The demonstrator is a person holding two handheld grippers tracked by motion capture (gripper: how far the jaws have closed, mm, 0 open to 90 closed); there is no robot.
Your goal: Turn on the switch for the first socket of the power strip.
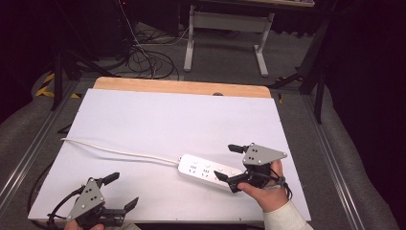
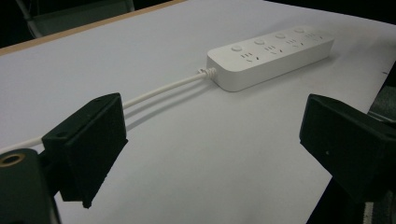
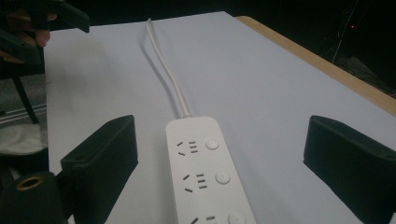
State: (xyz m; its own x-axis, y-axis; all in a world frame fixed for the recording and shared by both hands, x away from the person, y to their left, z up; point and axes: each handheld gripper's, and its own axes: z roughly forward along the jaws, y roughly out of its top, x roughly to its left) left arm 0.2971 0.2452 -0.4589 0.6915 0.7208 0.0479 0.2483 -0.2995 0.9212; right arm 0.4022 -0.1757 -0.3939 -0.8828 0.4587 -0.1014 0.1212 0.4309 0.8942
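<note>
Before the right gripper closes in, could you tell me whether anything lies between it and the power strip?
Nothing visible does: the right gripper is open, its fingers either side of the power strip.

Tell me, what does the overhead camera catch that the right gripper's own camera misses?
The high view adds the right hand on the right gripper, the floor cables and a table frame beyond. The right gripper view adds close socket holes and round buttons. Both show the white power strip, its cord and the left gripper.
</note>
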